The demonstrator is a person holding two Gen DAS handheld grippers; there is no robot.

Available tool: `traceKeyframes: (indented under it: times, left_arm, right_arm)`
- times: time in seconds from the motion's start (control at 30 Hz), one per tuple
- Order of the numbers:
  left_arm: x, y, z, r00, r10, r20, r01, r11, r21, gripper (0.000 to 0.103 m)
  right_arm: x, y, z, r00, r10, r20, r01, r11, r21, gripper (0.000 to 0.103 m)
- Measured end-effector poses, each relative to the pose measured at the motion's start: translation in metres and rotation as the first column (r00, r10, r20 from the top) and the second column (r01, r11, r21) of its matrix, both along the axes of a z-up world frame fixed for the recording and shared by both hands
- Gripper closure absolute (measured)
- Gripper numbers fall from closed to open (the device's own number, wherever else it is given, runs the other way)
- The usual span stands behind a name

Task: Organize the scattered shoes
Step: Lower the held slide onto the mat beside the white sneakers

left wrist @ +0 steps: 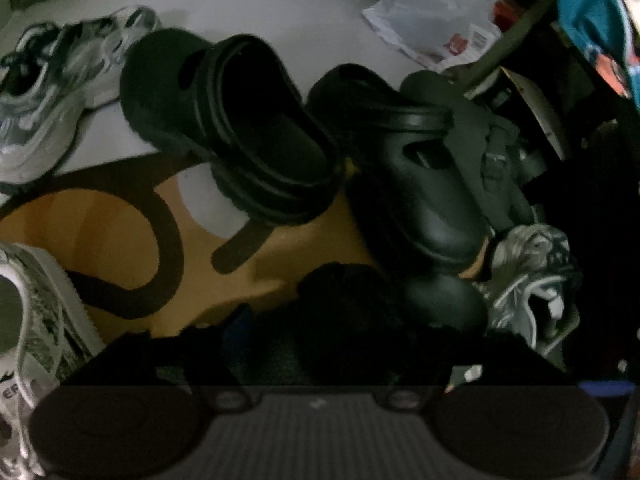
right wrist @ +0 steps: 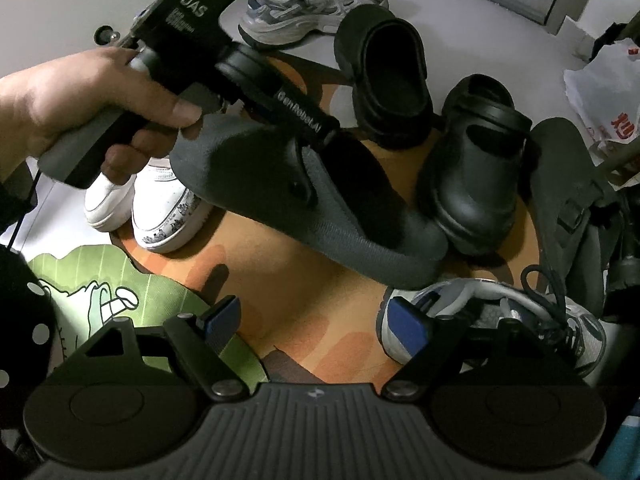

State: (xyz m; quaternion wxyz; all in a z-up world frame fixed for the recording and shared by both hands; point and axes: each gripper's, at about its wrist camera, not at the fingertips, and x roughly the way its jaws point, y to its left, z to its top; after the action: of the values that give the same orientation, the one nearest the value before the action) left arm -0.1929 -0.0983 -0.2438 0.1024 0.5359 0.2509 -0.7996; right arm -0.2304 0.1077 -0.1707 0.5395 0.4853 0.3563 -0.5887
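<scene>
shoes crowd the left wrist view: a black clog (left wrist: 236, 128) ahead of left fingers too dark to judge. right wrist view: left gripper (right wrist: 340, 160) holds a grey slipper (right wrist: 320, 216); right fingers (right wrist: 224, 316) gape empty. slipper could slip, grip looking shallow.

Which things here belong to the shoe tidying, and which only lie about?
For the job: grey slipper in the left gripper, two black clogs, white sneakers, grey trainers.
Lying about: plastic bag, mat.
</scene>
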Motion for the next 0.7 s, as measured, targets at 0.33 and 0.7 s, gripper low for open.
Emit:
traceKeyframes:
  times: [0.33,0.7]
  left_arm:
    - [0.015,0.015,0.028,0.997,-0.023,-0.068,0.020,0.999,-0.044,0.062]
    - [0.058,-0.008,0.044,0.960,0.201,-0.193,-0.179,0.976,0.126,0.064]
  right_arm:
    - [0.005,-0.001,0.004,1.000,0.014,-0.017,-0.015,1.000,-0.018,0.018]
    - [0.008,-0.008,0.009,0.999,0.020,-0.036,-0.021,0.999,-0.042,0.018]
